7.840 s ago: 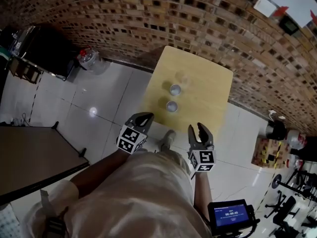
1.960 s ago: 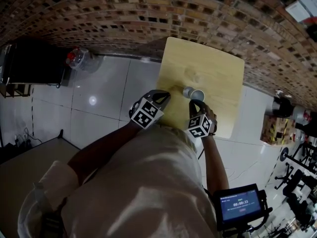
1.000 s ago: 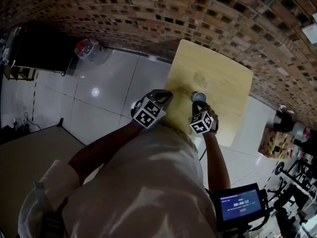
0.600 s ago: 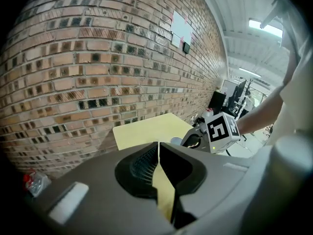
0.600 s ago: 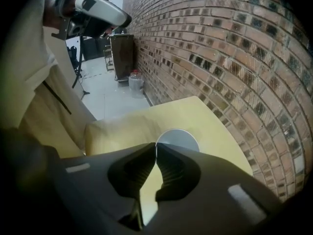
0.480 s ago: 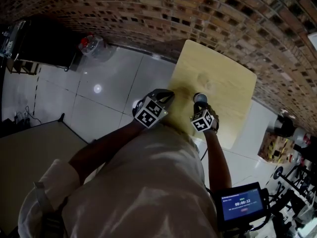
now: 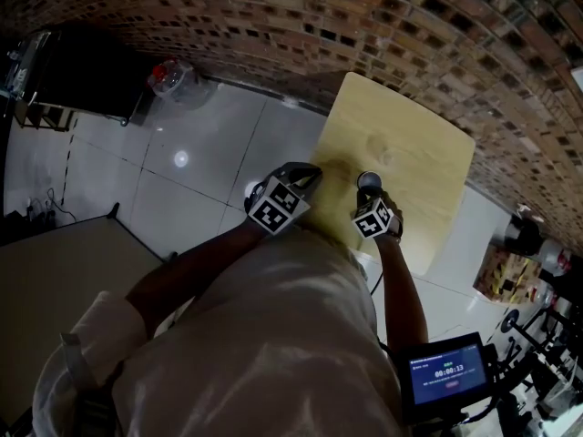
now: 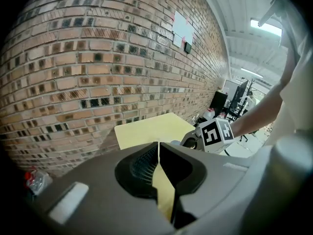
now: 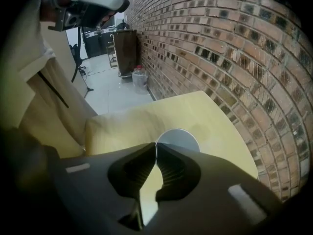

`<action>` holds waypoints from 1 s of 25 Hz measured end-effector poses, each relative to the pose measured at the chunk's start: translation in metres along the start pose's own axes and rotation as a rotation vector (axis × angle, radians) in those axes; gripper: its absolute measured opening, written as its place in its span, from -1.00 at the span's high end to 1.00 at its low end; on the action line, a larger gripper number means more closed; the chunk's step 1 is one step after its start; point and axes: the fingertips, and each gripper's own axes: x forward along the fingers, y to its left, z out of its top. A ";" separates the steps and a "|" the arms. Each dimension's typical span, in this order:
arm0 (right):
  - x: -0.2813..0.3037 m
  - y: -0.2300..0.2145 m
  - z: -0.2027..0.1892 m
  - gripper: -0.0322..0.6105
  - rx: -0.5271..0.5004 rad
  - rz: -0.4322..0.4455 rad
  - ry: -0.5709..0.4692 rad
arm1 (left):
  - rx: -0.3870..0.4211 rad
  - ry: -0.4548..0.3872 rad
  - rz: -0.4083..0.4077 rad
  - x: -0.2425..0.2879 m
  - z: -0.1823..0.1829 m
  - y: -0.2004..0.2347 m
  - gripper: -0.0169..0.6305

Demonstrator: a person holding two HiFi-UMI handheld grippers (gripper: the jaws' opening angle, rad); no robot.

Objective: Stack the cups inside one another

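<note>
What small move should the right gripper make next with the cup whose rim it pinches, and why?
Probably open the right gripper and let go. Its jaws are closed on the near rim of the cup, which sits upright on the table; only one cup mouth shows, so the cups seem nested. The left gripper is shut, empty and apart from it.

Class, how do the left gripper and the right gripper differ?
The right gripper is shut on the cup at its rim; the left gripper is shut on nothing. The right gripper is over the table; the left gripper sits at its edge. Both carry marker cubes.
</note>
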 end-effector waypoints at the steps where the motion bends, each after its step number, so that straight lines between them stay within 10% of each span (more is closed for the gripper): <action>1: 0.001 0.000 -0.001 0.86 0.001 0.001 0.001 | -0.001 0.000 0.002 0.000 0.000 0.000 0.85; 25: -0.012 0.012 0.005 0.59 0.027 -0.034 -0.044 | -0.003 -0.001 0.008 -0.009 -0.008 0.000 0.86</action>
